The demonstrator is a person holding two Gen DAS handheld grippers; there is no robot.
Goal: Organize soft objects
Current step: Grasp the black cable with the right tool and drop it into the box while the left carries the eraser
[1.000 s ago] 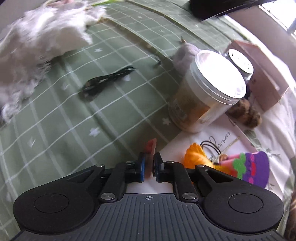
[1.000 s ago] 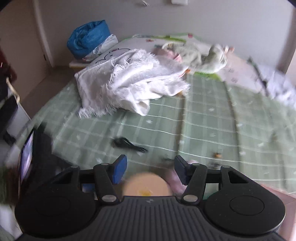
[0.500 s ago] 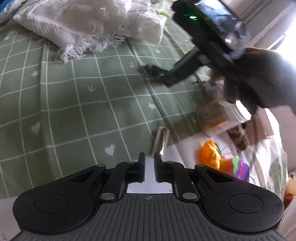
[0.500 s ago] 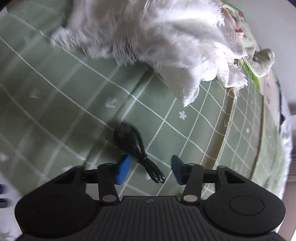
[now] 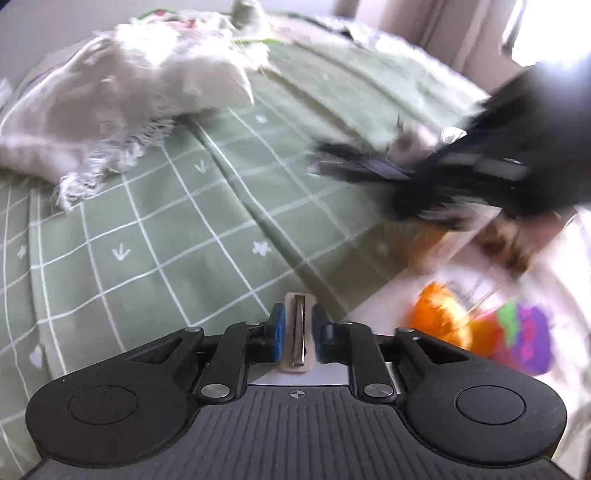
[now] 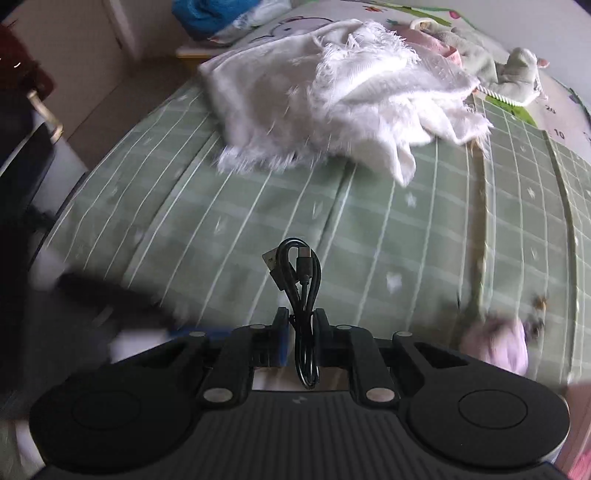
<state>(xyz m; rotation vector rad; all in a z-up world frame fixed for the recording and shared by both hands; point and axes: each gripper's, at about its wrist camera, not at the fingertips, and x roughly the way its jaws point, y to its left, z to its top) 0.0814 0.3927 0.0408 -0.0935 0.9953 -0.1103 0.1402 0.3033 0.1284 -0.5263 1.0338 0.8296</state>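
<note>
My left gripper (image 5: 298, 314) has a small flat beige piece with a metal strip (image 5: 299, 334) between its blue pads, which touch both its sides while the jaws are opening. My right gripper (image 6: 301, 317) is closing on a coiled black USB cable (image 6: 301, 269), whose loop and plugs stick up above the pads over the green checked sheet (image 6: 406, 240). In the left wrist view the right gripper (image 5: 369, 166) is a dark blur at the right. A white fringed blanket (image 6: 332, 96) lies crumpled further back on the bed, also visible in the left wrist view (image 5: 129, 99).
An orange soft toy (image 5: 439, 314) and a purple and green felt piece (image 5: 528, 339) lie on white cloth at the right. A lilac soft thing (image 6: 498, 343) sits near the right gripper. A grey plush (image 6: 513, 74) and a blue bag (image 6: 199, 14) lie far back.
The right gripper went from open above the cable to closed on it, with the cable now raised. The left jaws parted, and the beige piece now shows its broad side.
</note>
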